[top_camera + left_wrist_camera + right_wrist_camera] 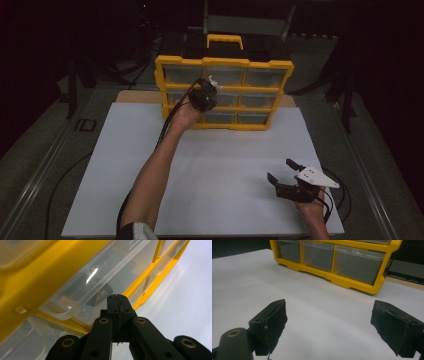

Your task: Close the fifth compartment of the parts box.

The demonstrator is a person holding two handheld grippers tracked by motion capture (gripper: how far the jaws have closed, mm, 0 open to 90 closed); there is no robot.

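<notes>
Both grippers black – left gripper [117, 301] with brass-ringed screw holes, right gripper [281, 171] topped by grey three-cornered plate, black cables trailing; white sleeve [137, 231].

The desk [50, 165] is grey, with a raised rail along each side. A large white sheet [225, 165] lies flat on it and covers most of the working area. A yellow drawer cabinet [223, 92] with clear drawers stands upright at the far edge of the sheet. Black cables [340, 192] rest beside the sheet's right edge.
</notes>
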